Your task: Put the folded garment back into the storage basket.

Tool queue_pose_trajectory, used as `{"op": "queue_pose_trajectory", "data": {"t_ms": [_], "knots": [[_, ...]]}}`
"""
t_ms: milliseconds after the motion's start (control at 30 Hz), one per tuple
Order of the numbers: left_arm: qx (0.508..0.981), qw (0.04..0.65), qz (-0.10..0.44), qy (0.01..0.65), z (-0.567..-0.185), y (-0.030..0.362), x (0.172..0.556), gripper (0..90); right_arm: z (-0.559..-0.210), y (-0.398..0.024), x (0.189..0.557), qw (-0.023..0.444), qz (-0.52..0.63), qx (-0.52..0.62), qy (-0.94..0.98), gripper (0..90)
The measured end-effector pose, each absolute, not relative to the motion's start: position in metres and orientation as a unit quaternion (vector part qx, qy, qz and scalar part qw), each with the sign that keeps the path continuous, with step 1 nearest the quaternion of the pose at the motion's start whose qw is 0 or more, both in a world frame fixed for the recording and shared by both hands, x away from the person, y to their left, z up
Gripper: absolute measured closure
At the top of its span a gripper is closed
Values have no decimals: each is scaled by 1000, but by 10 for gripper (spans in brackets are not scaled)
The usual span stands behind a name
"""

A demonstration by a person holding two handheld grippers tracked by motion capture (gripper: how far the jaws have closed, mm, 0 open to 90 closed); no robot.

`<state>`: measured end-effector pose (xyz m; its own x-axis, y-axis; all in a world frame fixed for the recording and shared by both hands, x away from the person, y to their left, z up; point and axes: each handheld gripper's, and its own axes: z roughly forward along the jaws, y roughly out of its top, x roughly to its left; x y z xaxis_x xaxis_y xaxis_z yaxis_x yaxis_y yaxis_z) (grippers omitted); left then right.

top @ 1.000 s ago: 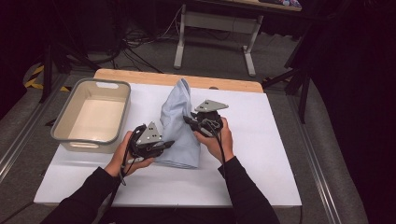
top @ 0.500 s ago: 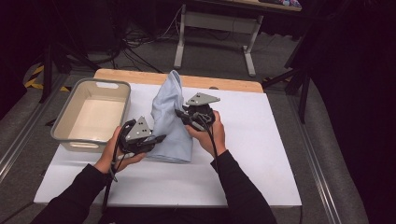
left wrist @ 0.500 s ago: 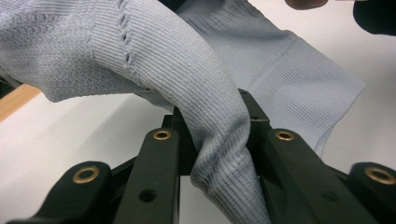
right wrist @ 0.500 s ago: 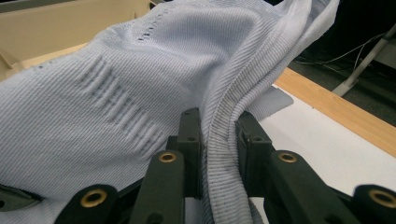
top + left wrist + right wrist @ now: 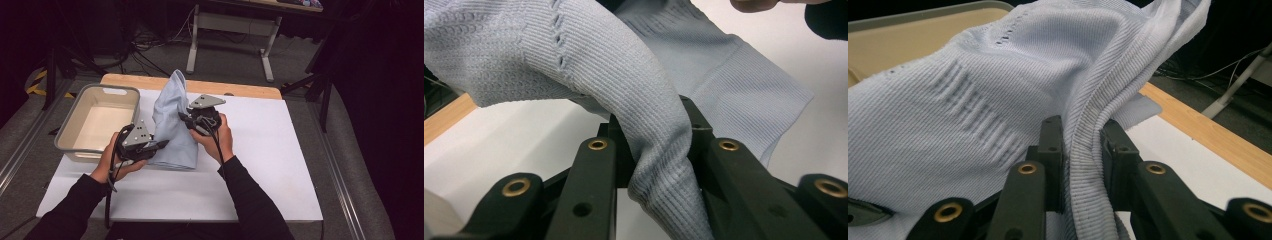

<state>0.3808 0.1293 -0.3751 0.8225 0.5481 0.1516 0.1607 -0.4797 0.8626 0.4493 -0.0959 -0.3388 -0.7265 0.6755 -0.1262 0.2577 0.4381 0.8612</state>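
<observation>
Gripping the pale blue knit garment [image 5: 172, 120] from both sides, the left tool [image 5: 159, 146] is clenched on a fold near the garment's lower left edge, and the right tool [image 5: 186, 119] is clenched on its right edge farther up. In the left gripper view, a bunched fold of the garment [image 5: 659, 150] runs down between the two black jaws. In the right gripper view, a ribbed hem of the garment [image 5: 1088, 150] is pinched between the jaws. The garment lies between the two tools, partly raised off the white surface [image 5: 270, 150], with its lower end resting on that surface. Its long axis runs from near the person toward the far wooden edge [image 5: 240, 88] of the surface, and its upper end rises to a peak. The fabric is light blue, finely ribbed, with rows of small eyelet holes. A beige tub [image 5: 70, 137] stands just beside the garment on the left.
</observation>
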Motion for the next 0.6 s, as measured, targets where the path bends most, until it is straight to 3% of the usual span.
{"op": "queue_pose_trajectory", "data": {"t_ms": [600], "knots": [[828,454,233,231,-364,166,380,744,-328,-54,457,237,459,265,814,742]]}}
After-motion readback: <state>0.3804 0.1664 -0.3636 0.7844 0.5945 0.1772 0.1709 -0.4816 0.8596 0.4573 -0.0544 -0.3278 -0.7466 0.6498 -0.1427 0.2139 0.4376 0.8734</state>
